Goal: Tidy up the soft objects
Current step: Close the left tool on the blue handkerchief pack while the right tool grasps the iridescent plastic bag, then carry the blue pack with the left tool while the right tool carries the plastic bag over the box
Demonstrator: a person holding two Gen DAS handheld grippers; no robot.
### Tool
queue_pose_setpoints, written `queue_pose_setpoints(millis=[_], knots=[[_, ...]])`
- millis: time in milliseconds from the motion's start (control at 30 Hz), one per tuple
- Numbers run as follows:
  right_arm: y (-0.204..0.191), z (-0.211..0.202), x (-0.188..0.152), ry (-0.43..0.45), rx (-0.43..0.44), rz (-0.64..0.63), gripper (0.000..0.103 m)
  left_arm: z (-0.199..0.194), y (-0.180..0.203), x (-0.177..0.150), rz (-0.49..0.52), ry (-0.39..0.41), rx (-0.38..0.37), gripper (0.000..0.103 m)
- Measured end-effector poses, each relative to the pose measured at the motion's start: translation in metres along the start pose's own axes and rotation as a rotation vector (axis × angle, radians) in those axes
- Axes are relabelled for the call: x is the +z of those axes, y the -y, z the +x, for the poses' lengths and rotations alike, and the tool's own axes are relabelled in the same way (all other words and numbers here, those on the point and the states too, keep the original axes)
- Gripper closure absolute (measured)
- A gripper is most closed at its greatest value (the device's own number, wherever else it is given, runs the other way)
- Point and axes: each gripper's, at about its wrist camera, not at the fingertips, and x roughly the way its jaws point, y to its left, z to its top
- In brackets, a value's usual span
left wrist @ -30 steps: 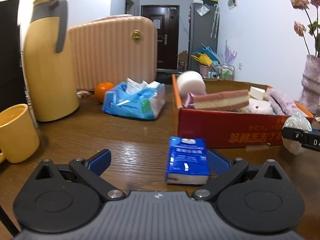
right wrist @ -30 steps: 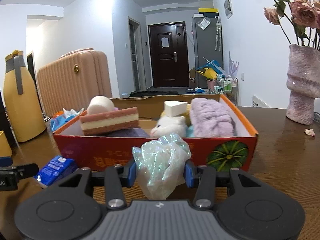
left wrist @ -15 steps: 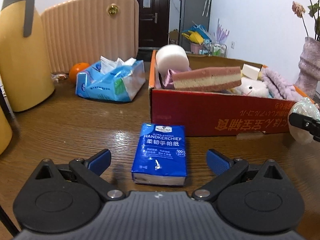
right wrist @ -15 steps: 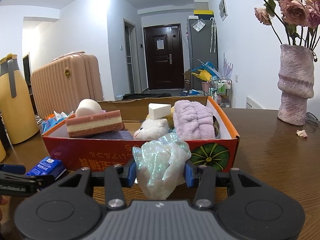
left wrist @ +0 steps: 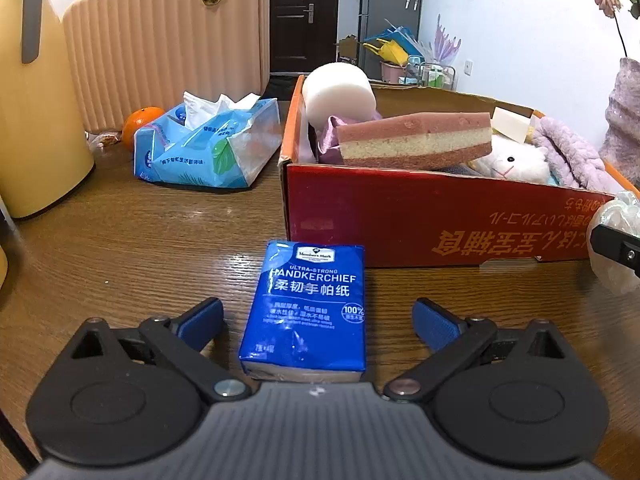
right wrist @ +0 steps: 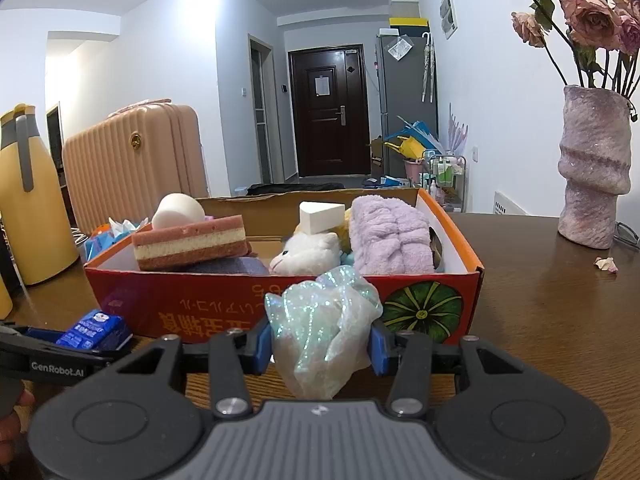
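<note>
The box (right wrist: 460,240) is filling nicely: sponges, a plush toy and a purple towel are already inside. Two soft things are left out on the table (left wrist: 120,248). Your right tongs (right wrist: 320,344) are clenched on the iridescent bag (right wrist: 324,328), low in front of the box wall, not yet over it. Your left tongs (left wrist: 318,320) straddle the blue handkerchief pack (left wrist: 308,308), jaws just closing in but pads not touching it; the pack lies flat between them, just short of the box.
</note>
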Motion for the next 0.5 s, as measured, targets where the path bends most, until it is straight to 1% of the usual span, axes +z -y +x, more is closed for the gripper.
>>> queue_pose_setpoints(millis=[67,100,167,333,500], knots=[[0.0,0.0,0.0,0.001,0.0,0.0,0.057,0.0,0.0,0.0,0.003,0.003,-0.003,0.025],[0.0,0.0,0.0,0.0,0.0,0.0,0.057,-0.001,0.0,0.0,0.005,0.007,0.001,0.029],[0.0,0.0,0.0,0.001,0.0,0.0,0.057,-0.003,0.001,0.001,0.013,0.019,0.003,0.049],[0.0,0.0,0.0,0.003,0.001,-0.001,0.057,-0.006,-0.001,0.001,0.009,0.036,-0.008,0.051],[-0.002,-0.001,0.0,0.012,0.003,-0.003,0.057,-0.012,-0.003,0.002,-0.003,0.062,-0.002,0.051]])
